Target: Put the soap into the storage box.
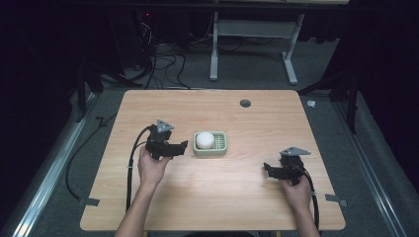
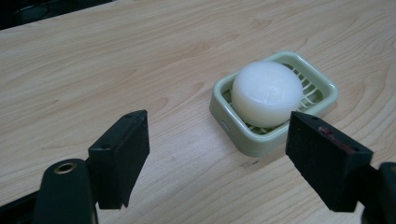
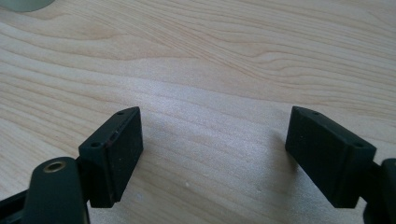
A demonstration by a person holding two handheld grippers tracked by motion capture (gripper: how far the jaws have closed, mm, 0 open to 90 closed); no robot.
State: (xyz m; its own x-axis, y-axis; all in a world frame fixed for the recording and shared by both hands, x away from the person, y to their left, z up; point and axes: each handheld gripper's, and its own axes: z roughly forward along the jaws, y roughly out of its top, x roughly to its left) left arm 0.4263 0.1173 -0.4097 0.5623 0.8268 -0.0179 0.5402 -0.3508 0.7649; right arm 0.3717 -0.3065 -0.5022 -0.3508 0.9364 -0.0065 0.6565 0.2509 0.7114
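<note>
A white round soap [image 1: 205,139] sits in a green soap dish [image 1: 221,146] at the middle of the worktop [image 1: 247,197]. The left claw [image 1: 184,145], released and empty, hovers just beside the dish at its 9 o'clock. The right claw [image 1: 266,168], also released, waits well apart at 4 o'clock.

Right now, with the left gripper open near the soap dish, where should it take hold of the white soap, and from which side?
Grip the white soap across its rounded sides, above the rim of the green soap dish, probably coming down from above. It stands proud of the rim, so its upper sides are free. The left gripper is open, seemingly wide enough.
</note>
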